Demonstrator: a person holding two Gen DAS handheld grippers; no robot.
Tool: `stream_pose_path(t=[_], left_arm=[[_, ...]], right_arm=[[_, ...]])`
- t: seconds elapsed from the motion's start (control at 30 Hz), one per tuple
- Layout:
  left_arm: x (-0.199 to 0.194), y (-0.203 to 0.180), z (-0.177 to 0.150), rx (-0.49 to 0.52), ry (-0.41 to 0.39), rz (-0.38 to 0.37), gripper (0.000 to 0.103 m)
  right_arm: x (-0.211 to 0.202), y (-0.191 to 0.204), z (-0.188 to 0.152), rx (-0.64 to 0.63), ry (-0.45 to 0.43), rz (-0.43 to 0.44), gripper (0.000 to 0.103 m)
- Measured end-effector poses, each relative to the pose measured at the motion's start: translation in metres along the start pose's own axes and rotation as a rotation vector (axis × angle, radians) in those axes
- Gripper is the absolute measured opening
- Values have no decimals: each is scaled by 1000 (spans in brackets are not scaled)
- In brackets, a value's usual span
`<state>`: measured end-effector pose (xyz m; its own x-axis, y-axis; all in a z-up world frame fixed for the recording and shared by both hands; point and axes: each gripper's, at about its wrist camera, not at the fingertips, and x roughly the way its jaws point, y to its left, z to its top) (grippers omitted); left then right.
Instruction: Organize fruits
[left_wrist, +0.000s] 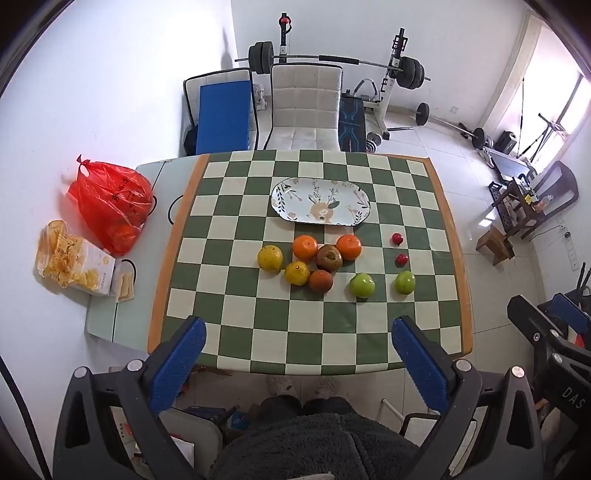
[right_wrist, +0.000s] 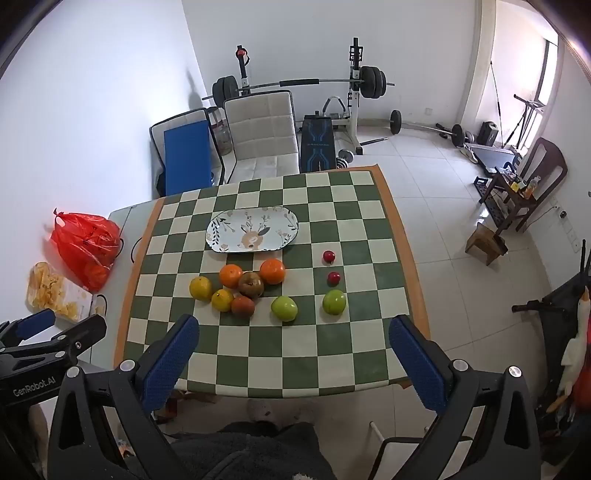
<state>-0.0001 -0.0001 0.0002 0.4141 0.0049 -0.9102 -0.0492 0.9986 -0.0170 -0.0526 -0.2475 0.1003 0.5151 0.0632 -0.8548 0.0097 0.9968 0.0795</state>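
Note:
Several fruits lie on the green checkered tablecloth (left_wrist: 258, 332): two oranges (left_wrist: 305, 247), two yellow citrus (left_wrist: 270, 259), two brown fruits (left_wrist: 328, 258), two green apples (left_wrist: 362, 285) and two small red fruits (left_wrist: 397, 239). An empty oval plate with a deer print (left_wrist: 320, 200) sits behind them. My left gripper (left_wrist: 298, 360) is open and empty, held high above the table's near edge. My right gripper (right_wrist: 293, 356) is open and empty too, also above the near edge. The same fruits (right_wrist: 283, 308) and plate (right_wrist: 252, 229) show in the right wrist view.
A red plastic bag (left_wrist: 110, 206) holding oranges and a snack packet (left_wrist: 74, 260) lie on the bare table strip at the left. A beige chair (left_wrist: 304, 107) stands behind the table. Weight bench and barbells fill the back of the room. A small stool (left_wrist: 495, 243) stands right.

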Motion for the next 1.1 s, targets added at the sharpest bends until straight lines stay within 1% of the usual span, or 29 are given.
stream_pose_path(t=[0.03,0.37,0.5,0.77,0.9,0.97,1.1], left_arm=[[0,0,0,0,-2,0,103],[1,1,1,-1,-5,0,103],[-4,-8,10,3,-11,7,103],[-7,-8,10,0,-12,3,103],[-6,-7,7,0,-19,7,103],[-12,-7,6,-5,-23,8,103],[-15,2,4,-4,-28,4,103]], right_arm=[[0,-1,0,8,-1,13,103],[-1,0,1,3,3,-2,103],[-2,1,1,-1,2,-2,103],[-3,2,1,-2,1,-5,103],[-3,2,0,-4,1,-6,103],[-4,2,0,-4,0,-6,103],[-4,3,0,-3,0,-7,103]])
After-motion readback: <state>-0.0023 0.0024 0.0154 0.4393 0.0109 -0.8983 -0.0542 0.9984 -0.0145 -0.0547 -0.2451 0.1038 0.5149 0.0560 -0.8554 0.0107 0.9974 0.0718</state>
